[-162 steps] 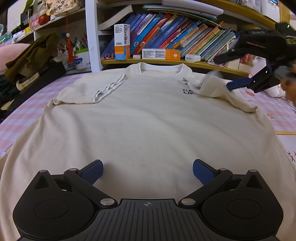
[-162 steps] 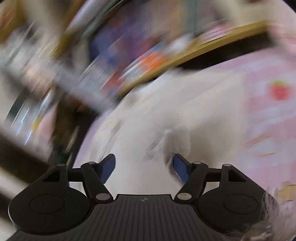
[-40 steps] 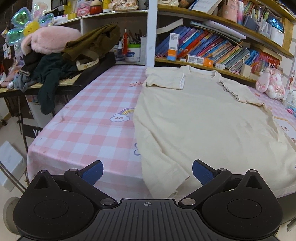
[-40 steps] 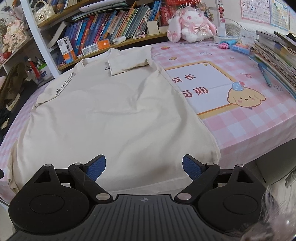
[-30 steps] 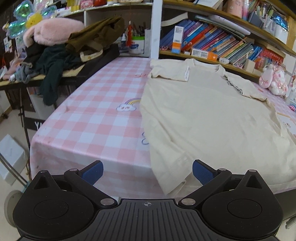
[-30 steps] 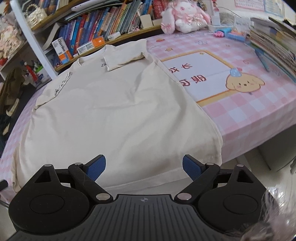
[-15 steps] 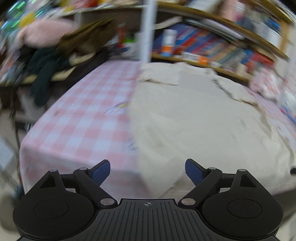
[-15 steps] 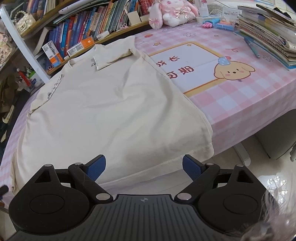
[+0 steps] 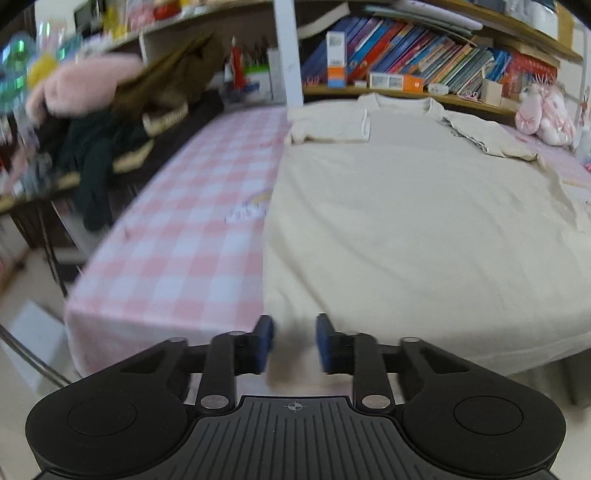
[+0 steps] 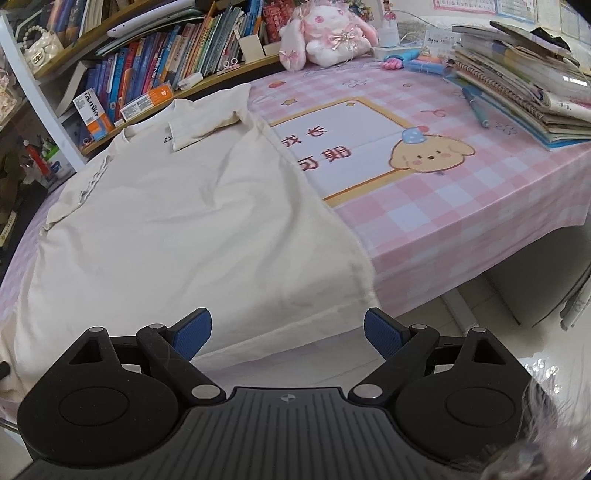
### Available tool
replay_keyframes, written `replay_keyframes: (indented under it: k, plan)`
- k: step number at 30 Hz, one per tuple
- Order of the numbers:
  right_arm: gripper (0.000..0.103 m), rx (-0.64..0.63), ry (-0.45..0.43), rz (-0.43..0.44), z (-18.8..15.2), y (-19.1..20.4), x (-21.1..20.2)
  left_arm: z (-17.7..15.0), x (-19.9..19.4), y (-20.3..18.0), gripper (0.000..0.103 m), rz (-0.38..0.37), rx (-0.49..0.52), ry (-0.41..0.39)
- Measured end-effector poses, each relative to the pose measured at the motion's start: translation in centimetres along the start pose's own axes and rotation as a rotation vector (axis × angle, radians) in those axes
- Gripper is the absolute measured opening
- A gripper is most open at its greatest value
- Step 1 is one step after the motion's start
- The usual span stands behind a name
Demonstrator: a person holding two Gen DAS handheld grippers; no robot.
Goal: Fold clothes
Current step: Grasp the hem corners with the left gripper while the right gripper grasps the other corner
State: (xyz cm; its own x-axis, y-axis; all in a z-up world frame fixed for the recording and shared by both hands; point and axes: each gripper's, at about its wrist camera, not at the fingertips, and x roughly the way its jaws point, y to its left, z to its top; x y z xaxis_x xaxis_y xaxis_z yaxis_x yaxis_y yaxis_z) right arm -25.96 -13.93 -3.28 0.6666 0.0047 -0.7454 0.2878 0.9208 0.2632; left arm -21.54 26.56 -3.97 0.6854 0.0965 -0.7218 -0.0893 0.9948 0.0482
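Observation:
A cream T-shirt (image 9: pixel 406 221) lies flat on the pink checked tablecloth (image 9: pixel 177 240), collar at the far end and both sleeves folded in. Its hem hangs over the near table edge. My left gripper (image 9: pixel 294 343) is at the hem's left corner. Its jaws are closing, and the blurred cloth sits between the blue pads (image 9: pixel 264 343), which stand close on either side. In the right wrist view the T-shirt (image 10: pixel 177 221) fills the left half. My right gripper (image 10: pixel 288 334) stands wide open just in front of the hem's right corner, with only hanging cloth seen through its gap.
A bookshelf (image 10: pixel 155 62) runs along the far edge. A pink plush rabbit (image 10: pixel 325 29) and a stack of books (image 10: pixel 517 81) sit at the right, with a pen (image 10: pixel 476 107) beside them. Dark clothes are piled on a side desk (image 9: pixel 103 122) to the left. Floor lies below the near edge.
The left jaws have gone from wide open to a narrow gap around the hem's left corner. The right gripper has drifted toward the hem's right corner, still wide open.

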Motion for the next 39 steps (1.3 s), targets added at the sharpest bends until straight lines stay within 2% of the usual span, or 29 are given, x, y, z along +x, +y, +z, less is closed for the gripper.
replay_keyframes:
  k: [5, 6, 7, 11, 16, 21, 24, 26, 28, 33, 34, 36, 37, 38, 39]
  plan:
    - [0.087, 0.040, 0.010, 0.006, 0.8, -2.5, 0.6, -0.5, 0.6, 1.8, 0.017, -0.083, -0.112, 0.026]
    - [0.087, 0.061, 0.015, 0.012, 1.1, -3.2, 0.9, -0.5, 0.6, 2.3, 0.013, -0.095, -0.130, 0.026]
    - [0.084, 0.079, 0.024, 0.018, 1.3, -3.7, 1.3, -0.5, 0.7, 2.7, 0.005, -0.107, -0.147, 0.025]
    - [0.067, 0.089, 0.094, 0.088, 2.1, -5.4, 3.0, -0.9, 0.9, 5.1, 0.004, -0.165, -0.225, 0.042]
    - [0.064, -0.010, 0.136, 0.163, 2.4, -5.4, 3.7, -1.2, 1.7, 7.2, 0.005, -0.230, -0.296, 0.070]
    - [0.064, -0.050, 0.168, 0.190, 3.1, -5.4, 4.7, -0.8, 3.3, 7.5, 0.010, -0.289, -0.282, 0.104]
    - [0.065, -0.071, 0.193, 0.225, 3.5, -5.8, 5.1, -0.8, 4.3, 8.3, 0.017, -0.325, -0.282, 0.137]
    - [0.066, -0.076, 0.215, 0.254, 3.9, -6.2, 5.5, -0.8, 5.0, 8.8, 0.027, -0.350, -0.283, 0.158]
    - [0.067, -0.087, 0.236, 0.279, 4.3, -6.4, 5.9, -0.7, 5.6, 9.2, 0.032, -0.374, -0.287, 0.177]
    - [0.067, -0.116, 0.278, 0.317, 4.9, -6.7, 6.6, -0.9, 6.5, 9.7, 0.032, -0.416, -0.302, 0.199]
    - [0.065, -0.121, 0.283, 0.322, 4.9, -6.7, 6.7, -1.0, 6.5, 9.7, 0.031, -0.415, -0.301, 0.197]
    - [0.055, -0.135, 0.292, 0.326, 5.0, -6.6, 6.8, -1.1, 6.3, 9.6, 0.023, -0.414, -0.294, 0.186]
    - [0.042, -0.150, 0.292, 0.314, 5.0, -6.6, 6.7, -1.1, 6.1, 9.5, 0.012, -0.416, -0.287, 0.179]
    - [0.027, -0.165, 0.292, 0.301, 5.0, -6.6, 6.6, -1.2, 6.0, 9.4, 0.005, -0.414, -0.283, 0.176]
    - [0.020, -0.180, 0.292, 0.288, 5.0, -6.6, 6.5, -1.2, 5.9, 9.3, 0.004, -0.407, -0.279, 0.174]
